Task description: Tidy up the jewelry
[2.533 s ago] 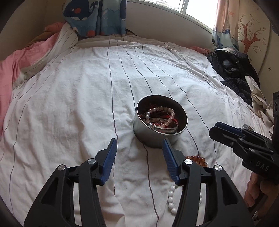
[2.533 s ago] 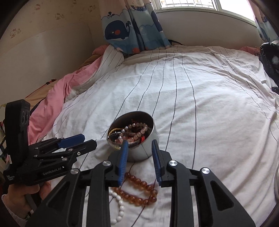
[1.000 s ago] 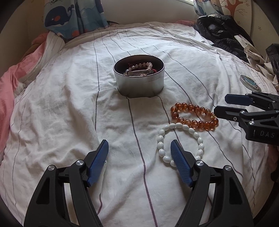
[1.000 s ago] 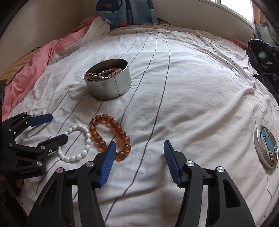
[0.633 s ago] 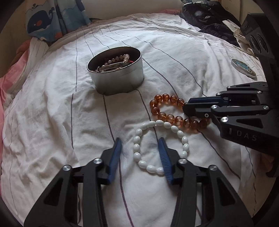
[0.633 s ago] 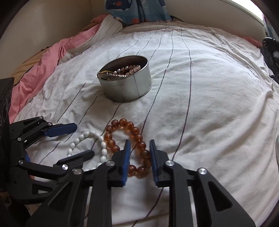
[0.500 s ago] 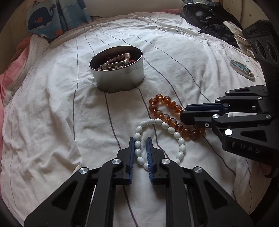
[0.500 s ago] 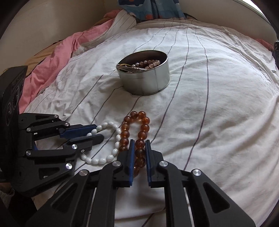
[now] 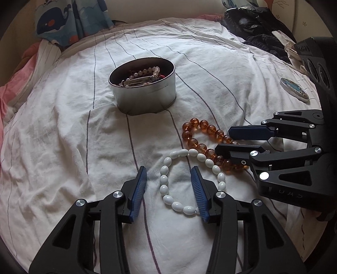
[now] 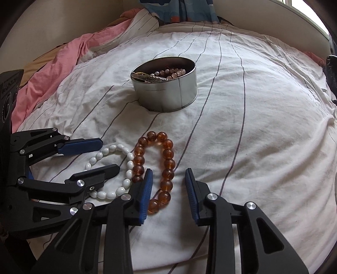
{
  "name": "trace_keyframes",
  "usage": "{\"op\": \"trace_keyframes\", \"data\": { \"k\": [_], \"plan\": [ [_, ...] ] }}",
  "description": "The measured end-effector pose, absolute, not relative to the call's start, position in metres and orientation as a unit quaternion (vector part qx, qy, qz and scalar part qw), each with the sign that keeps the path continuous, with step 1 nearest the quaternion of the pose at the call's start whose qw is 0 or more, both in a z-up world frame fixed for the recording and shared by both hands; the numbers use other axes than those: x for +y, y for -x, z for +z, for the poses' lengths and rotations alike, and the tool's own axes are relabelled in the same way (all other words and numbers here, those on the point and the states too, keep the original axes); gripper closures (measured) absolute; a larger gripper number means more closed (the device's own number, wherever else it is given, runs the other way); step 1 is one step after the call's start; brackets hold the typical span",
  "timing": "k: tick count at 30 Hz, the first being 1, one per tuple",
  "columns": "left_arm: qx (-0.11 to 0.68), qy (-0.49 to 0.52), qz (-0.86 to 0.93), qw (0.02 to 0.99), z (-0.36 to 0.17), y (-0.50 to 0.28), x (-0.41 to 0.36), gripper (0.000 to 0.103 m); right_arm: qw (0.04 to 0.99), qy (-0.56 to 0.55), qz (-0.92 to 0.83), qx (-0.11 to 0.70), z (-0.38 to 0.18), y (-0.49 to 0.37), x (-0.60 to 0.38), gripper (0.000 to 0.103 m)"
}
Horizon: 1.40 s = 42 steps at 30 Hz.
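A white bead bracelet (image 9: 166,181) lies on the striped bedsheet, its left side between the spread fingers of my open left gripper (image 9: 169,176). An amber bead bracelet (image 9: 207,144) lies beside it to the right. In the right wrist view my open right gripper (image 10: 169,179) straddles the near right side of the amber bracelet (image 10: 167,166); the white bracelet (image 10: 124,166) lies to its left under my left gripper (image 10: 105,156). A round silver tin (image 9: 144,92) holding several bracelets stands farther back, also in the right wrist view (image 10: 166,88).
The tin's round lid (image 9: 294,90) lies on the sheet at far right. Dark clothes (image 9: 254,23) are piled at the back right, a pink blanket (image 10: 48,78) at the left, a whale-print curtain (image 9: 63,19) behind the bed.
Both grippers came down from the tin to the bracelets, closed nearly shut half a second ago, and now stand open again around the beads. The bracelets lie on the sheet.
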<state>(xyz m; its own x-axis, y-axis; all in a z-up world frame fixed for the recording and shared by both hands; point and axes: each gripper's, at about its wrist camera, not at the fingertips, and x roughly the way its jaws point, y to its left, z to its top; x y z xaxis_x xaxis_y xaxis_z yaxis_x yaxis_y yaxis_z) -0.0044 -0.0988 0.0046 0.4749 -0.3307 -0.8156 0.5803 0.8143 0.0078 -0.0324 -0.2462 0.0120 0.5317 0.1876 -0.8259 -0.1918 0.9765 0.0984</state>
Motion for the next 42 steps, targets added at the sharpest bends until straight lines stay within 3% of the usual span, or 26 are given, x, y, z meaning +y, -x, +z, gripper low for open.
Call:
{"op": "trace_keyframes", "data": {
  "k": [4, 7, 26, 28, 29, 30, 31, 32, 35, 42],
  "plan": [
    [0.433, -0.147, -0.265, 0.849, 0.004, 0.004, -0.099, 0.055, 0.874, -0.005, 0.115, 0.472, 0.013, 0.032, -0.247, 0.077],
    [0.433, -0.146, -0.264, 0.849, 0.004, 0.004, -0.098, 0.052, 0.873, -0.015, 0.121, 0.472, 0.014, 0.033, -0.248, 0.09],
    [0.433, -0.15, -0.256, 0.851, 0.002, 0.004, -0.099, 0.034, 0.89, -0.062, 0.081, 0.445, 0.029, 0.038, -0.276, 0.091],
    [0.432, -0.153, -0.255, 0.851, 0.001, 0.004, -0.1, 0.034, 0.886, -0.057, 0.078, 0.453, 0.026, 0.035, -0.274, 0.084],
    [0.431, -0.155, -0.255, 0.851, 0.001, 0.004, -0.1, 0.034, 0.887, -0.049, 0.074, 0.453, 0.025, 0.035, -0.272, 0.068],
    [0.429, -0.158, -0.255, 0.852, 0.001, 0.005, -0.101, 0.034, 0.888, -0.038, 0.07, 0.453, 0.024, 0.034, -0.269, 0.062],
    [0.427, -0.159, -0.259, 0.851, 0.001, 0.007, -0.102, 0.042, 0.886, -0.028, 0.071, 0.458, 0.021, 0.032, -0.265, 0.063],
    [0.429, -0.159, -0.268, 0.848, 0.001, 0.008, -0.104, 0.062, 0.882, -0.018, 0.073, 0.464, 0.018, 0.031, -0.261, 0.067],
    [0.425, -0.168, -0.275, 0.846, 0.005, 0.016, -0.109, 0.096, 0.878, -0.017, 0.088, 0.471, 0.015, 0.032, -0.257, 0.091],
    [0.421, -0.081, -0.292, 0.855, 0.034, 0.01, -0.087, 0.096, 0.877, -0.176, 0.166, 0.415, 0.038, 0.04, -0.29, 0.091]
  ]
}}
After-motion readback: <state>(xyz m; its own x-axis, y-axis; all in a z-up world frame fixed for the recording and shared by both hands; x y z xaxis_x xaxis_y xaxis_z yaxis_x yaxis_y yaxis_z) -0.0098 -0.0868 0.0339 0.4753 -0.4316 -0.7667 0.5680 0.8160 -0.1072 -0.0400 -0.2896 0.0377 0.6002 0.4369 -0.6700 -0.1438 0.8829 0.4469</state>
